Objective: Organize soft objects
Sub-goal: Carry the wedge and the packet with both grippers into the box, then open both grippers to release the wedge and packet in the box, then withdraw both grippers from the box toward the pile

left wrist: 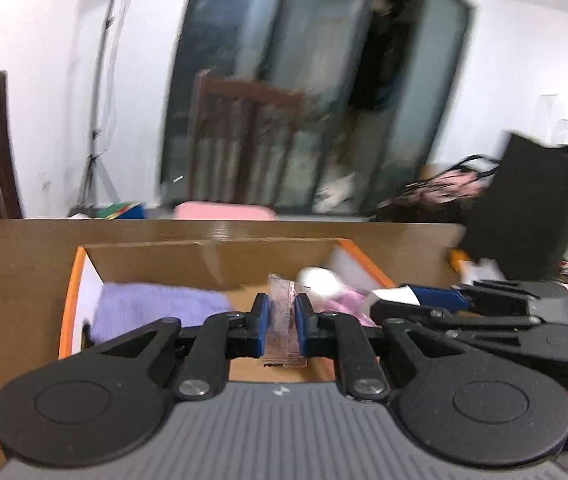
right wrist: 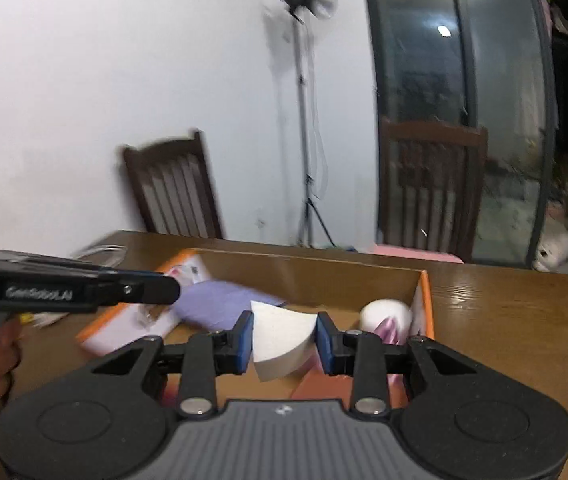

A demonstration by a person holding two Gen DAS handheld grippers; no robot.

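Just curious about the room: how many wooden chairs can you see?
2: one chair against the white wall, another chair before the glass door, both behind the table. Others may be hidden.

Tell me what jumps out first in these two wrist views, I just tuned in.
Each gripper is clamped on something above the open cardboard box on the table. The left gripper pinches a clear pink packet; the right gripper holds a white sponge wedge. Inside the box lie a purple cloth at the left and a white-and-pink item at the right.
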